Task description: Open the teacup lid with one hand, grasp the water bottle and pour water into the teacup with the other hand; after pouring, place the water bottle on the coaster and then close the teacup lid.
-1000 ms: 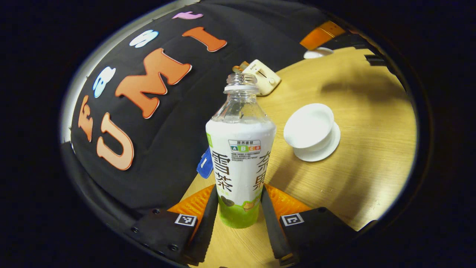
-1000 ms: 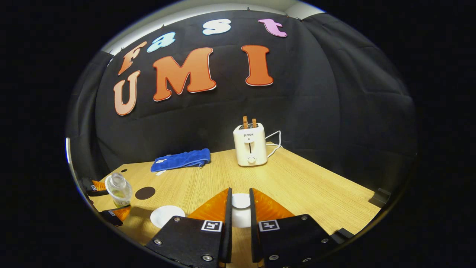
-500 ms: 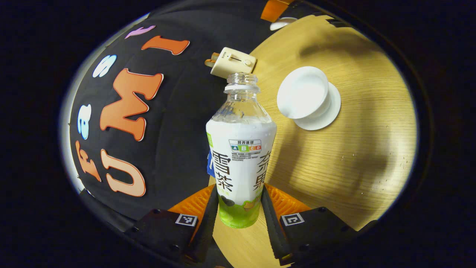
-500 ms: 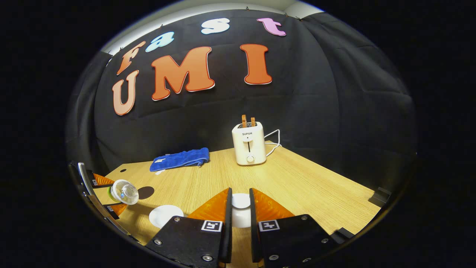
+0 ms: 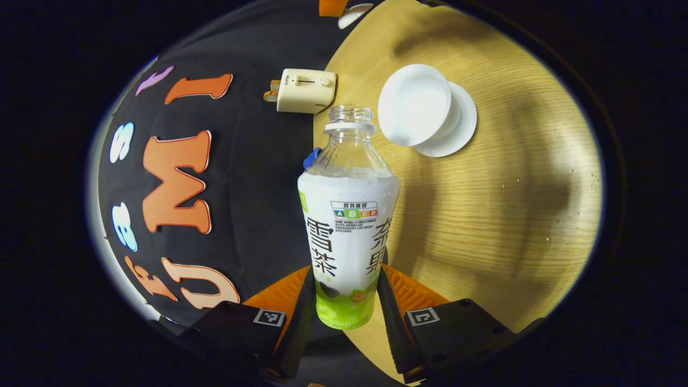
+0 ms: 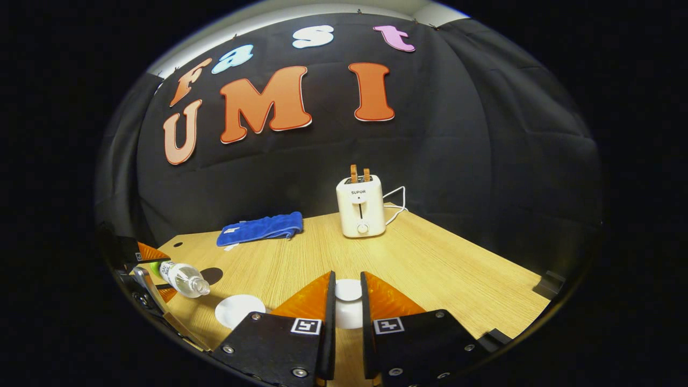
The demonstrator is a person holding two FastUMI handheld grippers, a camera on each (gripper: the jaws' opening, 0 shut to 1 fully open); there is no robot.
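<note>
Currently pouring step, tilt under way. Left claw [image 5: 345,301] grips the water bottle [image 5: 348,231] low on its labelled body, both fingers pressed on its sides; cap off, neck clear. Low grip probably chosen so the neck can reach past the cup rim. In the right gripper view the bottle lies nearly on its side, mouth aimed toward the teacup [image 6: 239,309]. No stream made out in either view.

Right claw [image 6: 348,301] closed on the knob of the teacup lid [image 6: 348,312], held up off the cup, likely to keep the opening free for the pour.

Left gripper view adds: teacup open on its saucer [image 5: 463,129], just beyond the bottle mouth and to one side, not yet under it.

Right gripper view adds: dark round coaster [image 6: 213,276] on the bench [image 6: 457,274] just behind the bottle; farther back a blue cloth [image 6: 260,228] and a toaster [image 6: 360,206] by the wall
</note>
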